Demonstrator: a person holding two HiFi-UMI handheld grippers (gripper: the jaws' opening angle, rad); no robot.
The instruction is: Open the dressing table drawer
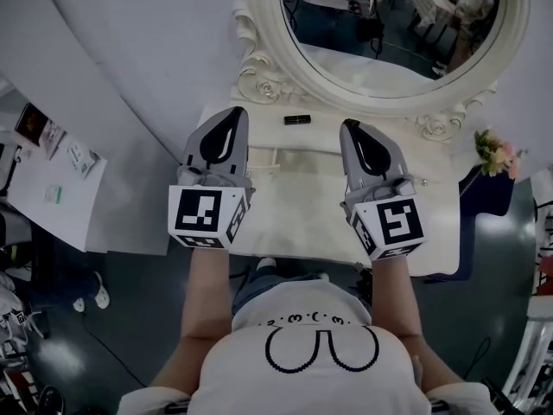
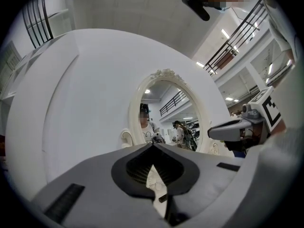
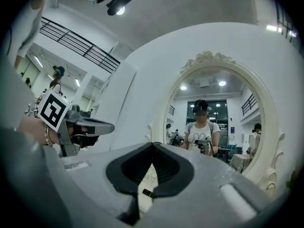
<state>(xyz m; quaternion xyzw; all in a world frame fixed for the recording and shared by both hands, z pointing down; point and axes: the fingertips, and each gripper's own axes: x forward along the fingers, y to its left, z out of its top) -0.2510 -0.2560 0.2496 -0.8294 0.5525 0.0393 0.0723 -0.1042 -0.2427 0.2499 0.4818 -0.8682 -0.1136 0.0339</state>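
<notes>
The white dressing table [image 1: 298, 206] stands below me under its oval mirror [image 1: 389, 50]. No drawer front shows in any view. My left gripper [image 1: 233, 112] hovers over the left half of the tabletop, jaws shut with nothing between them. My right gripper [image 1: 349, 126] hovers level with it over the right half, also shut and empty. In the left gripper view the shut tips [image 2: 153, 145] point at the mirror [image 2: 164, 110], and the right gripper [image 2: 236, 128] shows to the side. In the right gripper view the shut tips [image 3: 152, 144] face the mirror [image 3: 216, 113], with the left gripper [image 3: 90, 126] alongside.
A small black object [image 1: 296, 118] lies at the back of the tabletop, between the two grippers. A bunch of flowers [image 1: 494, 152] sits at the table's right end. A side table with papers [image 1: 52, 188] stands to the left. The person's torso is close against the table's front edge.
</notes>
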